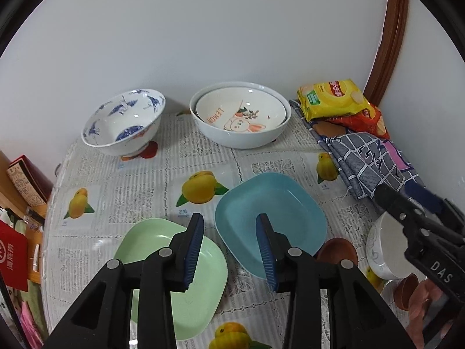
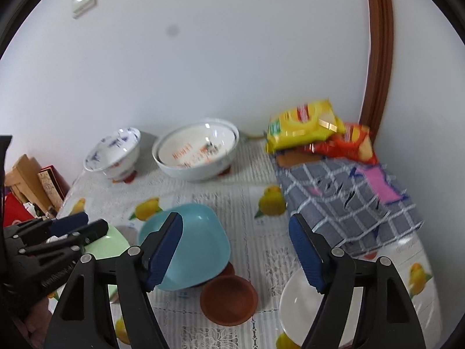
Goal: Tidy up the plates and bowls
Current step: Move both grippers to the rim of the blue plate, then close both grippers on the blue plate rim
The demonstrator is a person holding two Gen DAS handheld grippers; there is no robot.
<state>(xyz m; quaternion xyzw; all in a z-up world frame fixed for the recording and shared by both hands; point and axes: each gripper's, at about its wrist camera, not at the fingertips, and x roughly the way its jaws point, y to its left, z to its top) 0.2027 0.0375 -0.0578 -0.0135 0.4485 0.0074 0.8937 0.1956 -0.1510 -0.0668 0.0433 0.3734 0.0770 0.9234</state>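
My left gripper (image 1: 229,247) hangs open over the table, with nothing between its blue pads. Under its left finger lies a green square plate (image 1: 162,241); under its right finger lies a blue square plate (image 1: 273,203). At the back stand a blue-and-white patterned bowl (image 1: 122,122) and a large white bowl (image 1: 241,136) holding a "LEMON" plate (image 1: 241,110). My right gripper (image 2: 235,250) is wide open and empty, above a brown dish (image 2: 229,299) and a white bowl (image 2: 296,305), with the blue plate (image 2: 197,232) by its left finger.
Yellow and red snack bags (image 1: 334,99) and a folded checked cloth (image 1: 369,160) fill the back right corner by a wooden door frame (image 1: 389,43). Boxes (image 1: 26,180) stand beyond the table's left edge. The wall runs close behind the bowls.
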